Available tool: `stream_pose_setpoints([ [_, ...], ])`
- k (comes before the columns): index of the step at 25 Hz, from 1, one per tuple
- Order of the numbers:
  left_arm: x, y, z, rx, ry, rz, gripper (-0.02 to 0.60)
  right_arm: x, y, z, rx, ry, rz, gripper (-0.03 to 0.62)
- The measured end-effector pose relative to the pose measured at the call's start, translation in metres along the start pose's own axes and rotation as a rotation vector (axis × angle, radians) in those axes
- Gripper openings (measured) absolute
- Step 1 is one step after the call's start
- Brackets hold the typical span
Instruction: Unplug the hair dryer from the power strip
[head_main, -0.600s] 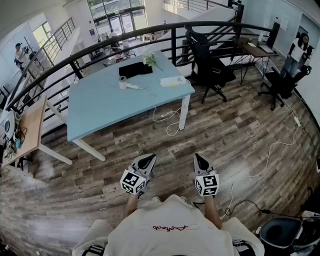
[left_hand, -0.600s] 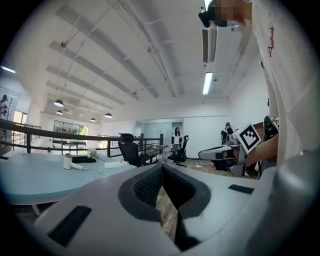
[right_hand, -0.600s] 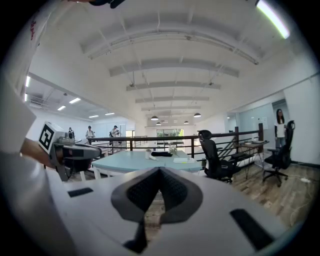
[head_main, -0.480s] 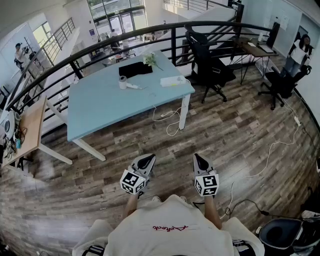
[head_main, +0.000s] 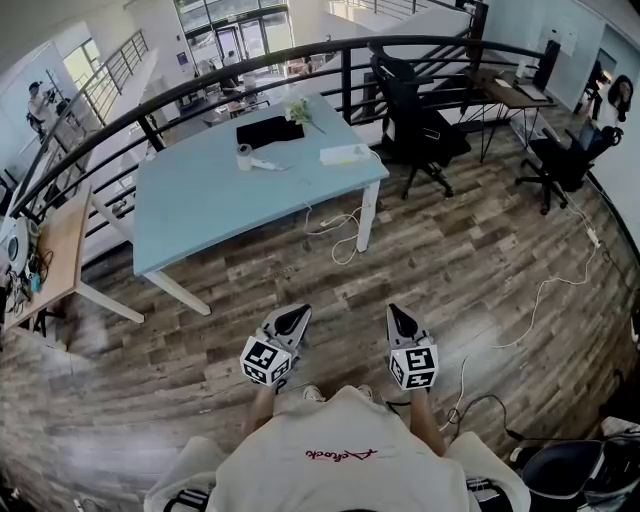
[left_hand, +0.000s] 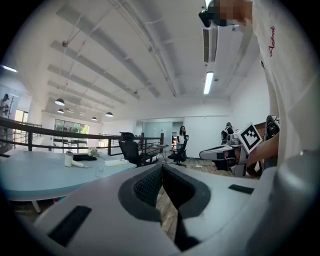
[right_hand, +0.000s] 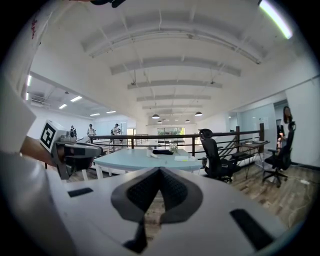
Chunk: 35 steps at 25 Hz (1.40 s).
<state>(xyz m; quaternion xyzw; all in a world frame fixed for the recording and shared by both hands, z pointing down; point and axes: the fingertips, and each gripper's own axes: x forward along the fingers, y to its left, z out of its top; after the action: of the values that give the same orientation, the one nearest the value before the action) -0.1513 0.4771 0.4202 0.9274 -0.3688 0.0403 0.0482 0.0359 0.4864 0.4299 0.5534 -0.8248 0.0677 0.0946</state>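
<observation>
Head view first: the left gripper (head_main: 293, 320) and right gripper (head_main: 401, 321) hover side by side over the brown wood-plank floor (head_main: 480, 260), close in front of the person's body, both well short of the light blue rectangular table surface (head_main: 220, 205). Up on that surface, the small white hair dryer (head_main: 266, 166) lies just beside a white cylinder (head_main: 244, 157), too small to read in detail. The flat white power strip (head_main: 345, 155) sits near the surface's right edge, well apart from both grippers. A white cable (head_main: 335, 228) droops off that edge and loops onto the floor. A black office chair (head_main: 415, 120) stands beyond the surface, by the black railing (head_main: 200, 85).

Left gripper view now: the dark-padded jaws are pressed together at the tips, nothing between them, and the surface shows off to the left.

Right gripper view: same story, jaws closed and empty, aimed towards the blue surface straight ahead.
</observation>
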Motion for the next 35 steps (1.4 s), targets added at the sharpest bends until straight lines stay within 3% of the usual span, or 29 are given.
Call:
stream_pose_setpoints([
  [7, 0.002, -0.004, 0.001, 0.002, -0.002, 0.013, 0.009, -0.007, -0.003, -0.002, 0.011, -0.012, 0.019, 0.017],
  [25, 0.057, -0.059, -0.006, 0.008, 0.034, 0.047, 0.009, -0.027, -0.067, -0.02, 0.009, -0.003, 0.093, 0.017],
  [35, 0.074, -0.054, -0.004, 0.0, 0.024, 0.053, 0.009, -0.015, -0.081, -0.02, 0.011, -0.003, 0.103, 0.017],
])
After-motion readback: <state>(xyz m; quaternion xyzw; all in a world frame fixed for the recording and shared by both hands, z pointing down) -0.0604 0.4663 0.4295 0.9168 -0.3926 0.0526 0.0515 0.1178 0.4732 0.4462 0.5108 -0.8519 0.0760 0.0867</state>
